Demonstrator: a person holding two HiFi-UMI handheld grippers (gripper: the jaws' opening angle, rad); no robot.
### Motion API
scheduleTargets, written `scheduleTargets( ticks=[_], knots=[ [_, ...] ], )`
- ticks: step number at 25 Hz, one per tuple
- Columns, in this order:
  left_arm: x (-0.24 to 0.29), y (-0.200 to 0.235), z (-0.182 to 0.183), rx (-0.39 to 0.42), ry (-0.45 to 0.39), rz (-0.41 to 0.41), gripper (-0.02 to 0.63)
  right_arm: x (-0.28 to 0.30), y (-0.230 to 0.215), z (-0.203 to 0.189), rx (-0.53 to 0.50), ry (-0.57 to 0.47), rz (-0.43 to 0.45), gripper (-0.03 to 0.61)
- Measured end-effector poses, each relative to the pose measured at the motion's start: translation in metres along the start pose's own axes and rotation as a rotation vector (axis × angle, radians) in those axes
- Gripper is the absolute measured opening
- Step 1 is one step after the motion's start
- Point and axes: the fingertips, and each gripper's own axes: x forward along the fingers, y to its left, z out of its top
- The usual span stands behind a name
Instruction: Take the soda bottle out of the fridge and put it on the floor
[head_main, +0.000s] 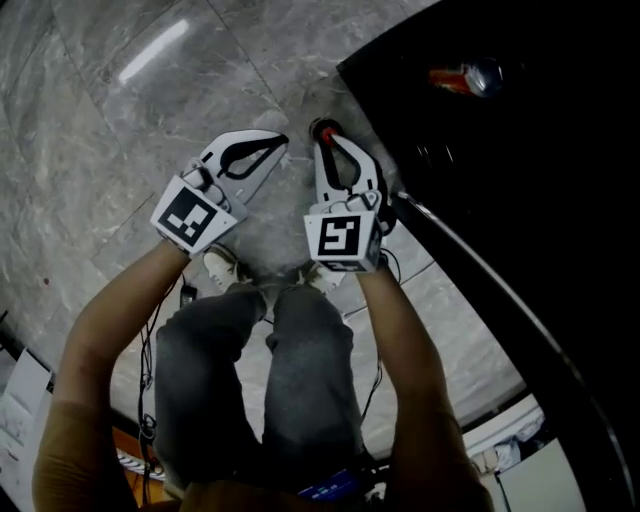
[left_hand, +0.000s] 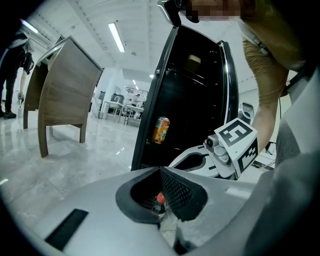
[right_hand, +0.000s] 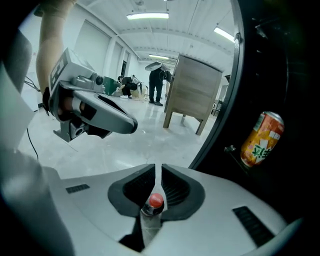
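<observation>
Grip comes first: the right tool (right_hand: 156, 170) has its pads pinched on the neck of the bottle (right_hand: 150, 225), just under the red cap (right_hand: 156, 200). The bottle is upright between them, outside the fridge (head_main: 530, 140) and over the floor (head_main: 110, 130); whether its base touches down cannot be seen. To finish well, I judge the pinch should be held firm, since a neck hold lets the body swing. The bottle should go straight down until the base sits flat. Only then should the pads spread and lift away without nudging the cap. The left tool (head_main: 279, 143), near at nine o'clock, is pressed together at its tips and holds nothing; it is best held clear of the descent. At three o'clock the fridge edge stands close, with a can (right_hand: 262, 137) in it. The person's shoes (head_main: 222, 265) at six o'clock limit the landing spot. A wooden panel (right_hand: 192, 90) and people (right_hand: 157, 82) are well off at twelve o'clock.
</observation>
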Motion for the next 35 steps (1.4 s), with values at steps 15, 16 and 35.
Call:
scheduleTargets(
  ticks=[15,16,35],
  knots=[
    [-0.043,-0.058,0.095,-0.107,0.013,0.002,0.0,-0.089,-0.019,0.079,0.097,0.061,0.014,0.003],
    [-0.043,-0.058,0.104,-0.11,-0.001,0.012,0.0,-0.088,-0.02,0.086,0.1,0.05,0.012,0.003],
    [-0.109,-0.104,0.24,-0.094,-0.05,0.107,0.0,-0.202,-0.018,0.193,0.1,0.03,0.026,0.003]
  ],
)
